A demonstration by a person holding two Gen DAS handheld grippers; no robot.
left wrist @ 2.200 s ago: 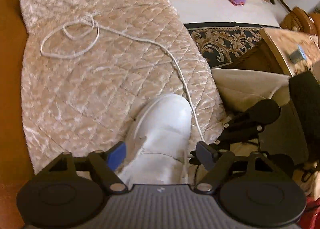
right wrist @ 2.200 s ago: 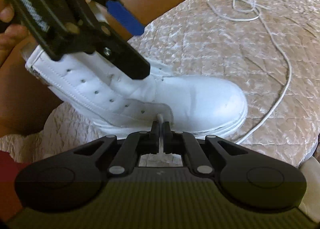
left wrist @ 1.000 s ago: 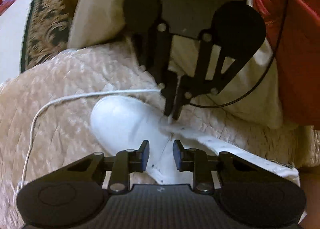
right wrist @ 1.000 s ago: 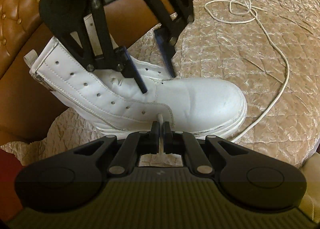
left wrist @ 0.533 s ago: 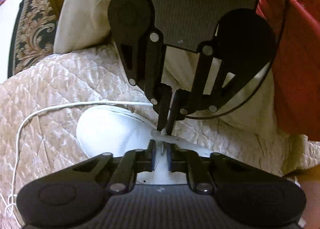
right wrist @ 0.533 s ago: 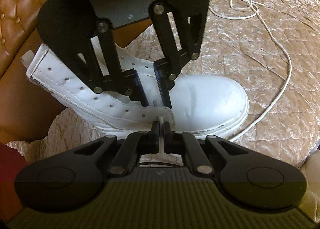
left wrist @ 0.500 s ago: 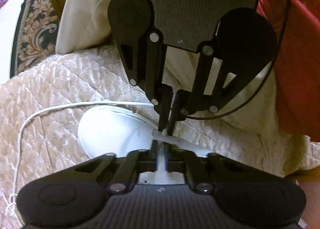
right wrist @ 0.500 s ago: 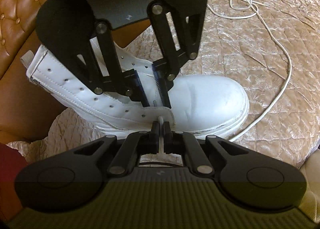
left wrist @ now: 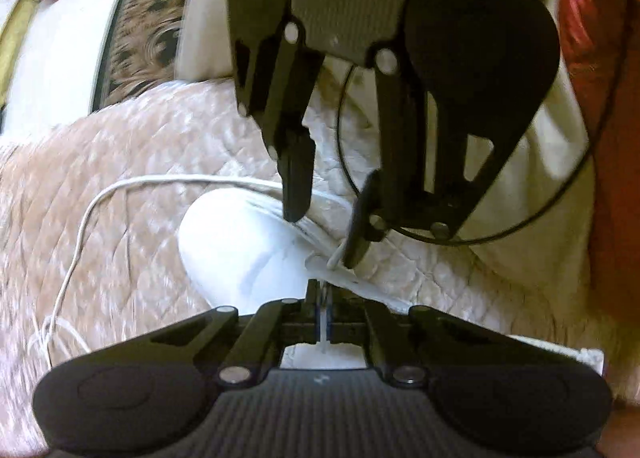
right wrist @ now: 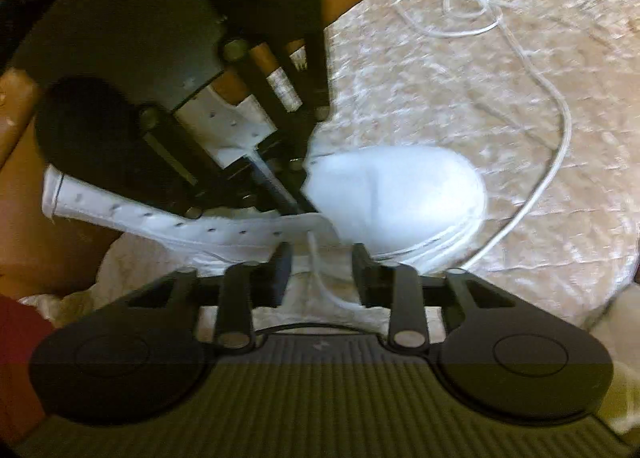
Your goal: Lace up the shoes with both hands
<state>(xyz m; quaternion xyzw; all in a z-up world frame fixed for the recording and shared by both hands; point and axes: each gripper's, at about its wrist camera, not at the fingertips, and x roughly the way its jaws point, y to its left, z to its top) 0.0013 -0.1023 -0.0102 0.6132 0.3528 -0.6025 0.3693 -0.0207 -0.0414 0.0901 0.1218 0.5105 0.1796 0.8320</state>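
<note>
A quilted beige cover (right wrist: pixel 500 105) carries everything here, and the white boot (right wrist: pixel 392 185) lies near its front edge, toe toward the cover's right side in the right wrist view, its open shaft reaching back over the left edge. The shoelace (right wrist: pixel 556 145) runs from under the toe in a long curve to a loose tangle near the far edge.

The change is a handover. A second ago the right gripper (right wrist: pixel 322 272) was clamped on the lace tip poking out of the lowest eyelet, and the left gripper (left wrist: pixel 323 312) hung half open above the tongue. Now the left fingers (left wrist: pixel 310 298) have closed tight on a short white stretch of lace inside the boot opening, while the right fingers (right wrist: pixel 282 266) are spreading apart; the tip lies loose between them, no pad pressing on it.

So the lace appears to be passing from the outside of the eyelet to the inside. The likely next move is for the left gripper to draw the slack through, leaving the right gripper free to re-grip the lace.
</note>
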